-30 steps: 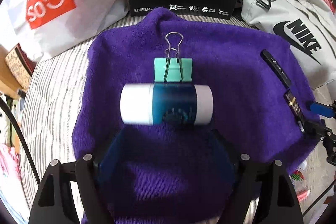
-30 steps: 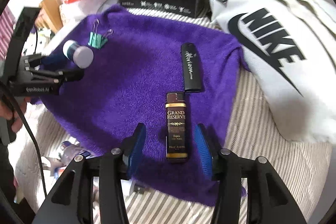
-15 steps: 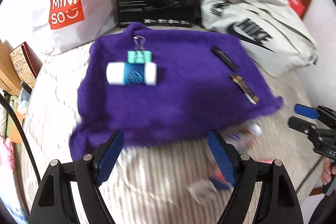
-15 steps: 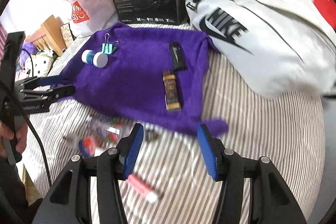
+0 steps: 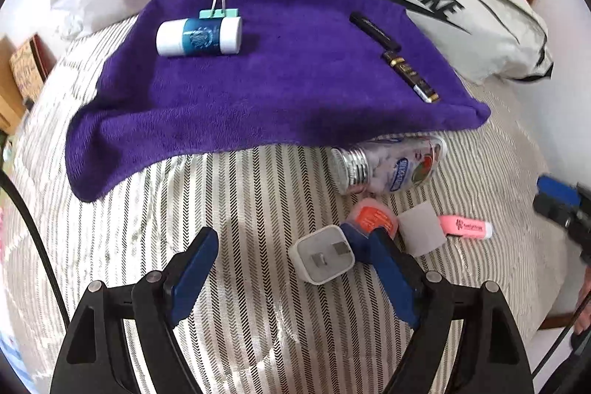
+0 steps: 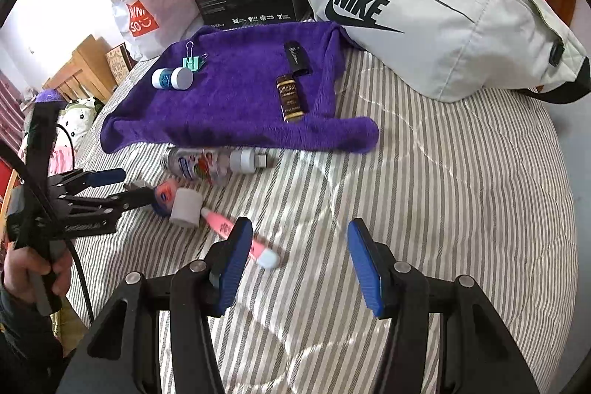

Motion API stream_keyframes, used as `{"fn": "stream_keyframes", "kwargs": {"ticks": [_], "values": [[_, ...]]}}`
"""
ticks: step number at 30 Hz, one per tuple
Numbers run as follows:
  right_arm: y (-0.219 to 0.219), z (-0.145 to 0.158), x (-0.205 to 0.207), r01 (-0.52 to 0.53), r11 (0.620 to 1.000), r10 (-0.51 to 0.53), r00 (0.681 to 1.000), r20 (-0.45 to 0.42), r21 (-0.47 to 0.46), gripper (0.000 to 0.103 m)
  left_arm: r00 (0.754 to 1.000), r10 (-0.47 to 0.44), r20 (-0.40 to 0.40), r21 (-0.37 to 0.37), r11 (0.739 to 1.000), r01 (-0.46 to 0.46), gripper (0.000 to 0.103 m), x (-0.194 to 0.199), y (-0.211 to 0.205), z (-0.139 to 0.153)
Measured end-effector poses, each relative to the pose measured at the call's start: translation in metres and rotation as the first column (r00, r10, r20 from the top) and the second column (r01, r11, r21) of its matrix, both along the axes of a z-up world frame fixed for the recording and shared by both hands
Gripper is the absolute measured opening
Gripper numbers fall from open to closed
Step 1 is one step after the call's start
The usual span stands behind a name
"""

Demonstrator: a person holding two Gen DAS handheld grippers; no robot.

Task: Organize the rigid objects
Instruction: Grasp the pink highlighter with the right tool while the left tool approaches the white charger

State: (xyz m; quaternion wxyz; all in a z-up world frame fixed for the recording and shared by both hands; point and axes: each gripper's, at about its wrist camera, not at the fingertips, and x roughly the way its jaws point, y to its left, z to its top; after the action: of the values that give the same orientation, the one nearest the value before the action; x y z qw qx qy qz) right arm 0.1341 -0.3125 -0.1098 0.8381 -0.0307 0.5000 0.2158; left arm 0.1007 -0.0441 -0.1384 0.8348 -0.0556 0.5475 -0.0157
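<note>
1. Four things already lie on the purple towel (image 5: 280,87). A blue and white tube (image 5: 198,37) lies at the back left, and a green clip (image 5: 218,12) sits just behind it, touching or almost touching.
2. On the right side of the towel are a black stick (image 5: 375,31) and a brown and gold box (image 5: 410,80), one after the other in a line. This part of the job looks done.
3. More things wait on the striped bed (image 6: 443,209), in front of the towel. They are not sorted yet.
4. A clear bottle (image 5: 388,165) lies on its side, right at the towel's front edge.
5. Near it are a white plug (image 5: 321,259), an orange case (image 5: 373,216), a grey block (image 5: 421,228) and a pink marker (image 5: 466,227).
6. The left gripper (image 5: 291,272) has its jaws wide apart and holds nothing. It is low over the bed, and the white plug sits just inside its right finger (image 5: 388,279).
7. The right gripper (image 6: 299,264) also has its jaws spread wide with nothing in them. The pink marker lies just by its left finger (image 6: 232,261).
8. I think about half the job is left, five things. The plug looks like the next one to grab.
</note>
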Motion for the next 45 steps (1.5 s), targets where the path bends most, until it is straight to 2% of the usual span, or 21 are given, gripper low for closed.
{"fn": "stream_keyframes", "kwargs": {"ticks": [7,12,15,18,21,23,28,30,32,33,34,35,37,38,41,43,45], "values": [[-0.004,-0.006,-0.006,0.007,1.000,-0.007,1.000,-0.017,0.003,0.053,1.000,0.003,-0.010,0.037,0.999,-0.002,0.084,-0.010,0.010,0.001],[0.000,-0.013,-0.008,-0.006,1.000,0.006,1.000,-0.023,-0.011,0.053,1.000,-0.024,-0.015,0.103,0.994,0.025,0.081,-0.014,-0.001,-0.003],[0.006,-0.017,-0.010,-0.039,0.999,0.038,0.999,-0.026,-0.014,0.053,0.999,-0.038,-0.011,0.107,0.993,0.039,0.080,-0.014,-0.008,-0.006],[0.015,-0.023,-0.013,-0.086,0.996,0.086,0.996,-0.024,-0.025,0.053,0.999,-0.034,-0.003,0.104,0.994,0.034,0.058,-0.012,-0.009,-0.007],[0.027,-0.031,-0.015,-0.142,0.989,0.141,0.990,-0.024,-0.043,0.053,0.999,-0.047,0.003,0.090,0.995,0.046,0.048,-0.010,-0.009,-0.006],[0.036,-0.035,-0.016,-0.182,0.982,0.181,0.983,-0.023,-0.058,0.053,0.998,-0.060,0.006,0.082,0.995,0.059,0.029,-0.010,-0.010,-0.004],[0.063,-0.044,-0.015,-0.289,0.950,0.292,0.956,0.007,-0.118,0.048,0.998,-0.063,-0.005,0.088,0.994,0.063,0.029,-0.010,-0.003,-0.003],[0.075,-0.051,-0.012,-0.334,0.930,0.338,0.941,0.003,-0.157,0.038,0.998,-0.061,-0.010,0.071,0.996,0.061,0.029,-0.009,0.001,-0.003],[0.083,-0.057,-0.012,-0.364,0.911,0.373,0.928,0.006,-0.194,0.034,0.998,-0.064,-0.015,0.069,0.996,0.064,0.029,-0.007,0.003,-0.003],[0.084,-0.057,-0.012,-0.382,0.902,0.393,0.919,0.019,-0.200,0.029,0.998,-0.066,-0.017,0.071,0.995,0.067,0.029,-0.007,0.002,-0.004],[0.083,-0.057,-0.011,-0.390,0.900,0.400,0.917,0.014,-0.195,0.028,0.998,-0.068,-0.017,0.074,0.995,0.069,0.029,-0.006,0.002,-0.003],[0.081,-0.057,-0.009,-0.380,0.905,0.389,0.921,0.008,-0.189,0.025,0.998,-0.066,-0.016,0.073,0.995,0.067,0.029,-0.007,0.002,-0.004],[0.068,-0.056,-0.002,-0.310,0.936,0.312,0.950,-0.012,-0.164,0.018,0.999,-0.052,-0.009,0.066,0.996,0.052,0.029,-0.007,0.005,-0.003],[0.055,-0.056,0.002,-0.239,0.960,0.238,0.971,-0.025,-0.146,0.018,0.999,-0.045,-0.005,0.060,0.997,0.045,0.029,-0.005,0.007,-0.004],[0.033,-0.058,0.005,-0.114,0.992,0.111,0.992,-0.066,-0.047,0.018,0.999,-0.047,-0.006,0.070,0.996,0.047,0.029,-0.006,0.006,-0.003],[0.033,-0.058,-0.001,-0.109,0.993,0.105,0.992,-0.062,-0.051,0.020,0.999,-0.049,-0.008,0.084,0.995,0.049,0.029,-0.006,0.004,-0.003],[0.045,-0.058,-0.008,-0.159,0.980,0.158,0.987,-0.024,-0.120,0.021,0.999,-0.047,-0.003,0.086,0.995,0.047,0.029,-0.004,0.001,-0.004]]}}
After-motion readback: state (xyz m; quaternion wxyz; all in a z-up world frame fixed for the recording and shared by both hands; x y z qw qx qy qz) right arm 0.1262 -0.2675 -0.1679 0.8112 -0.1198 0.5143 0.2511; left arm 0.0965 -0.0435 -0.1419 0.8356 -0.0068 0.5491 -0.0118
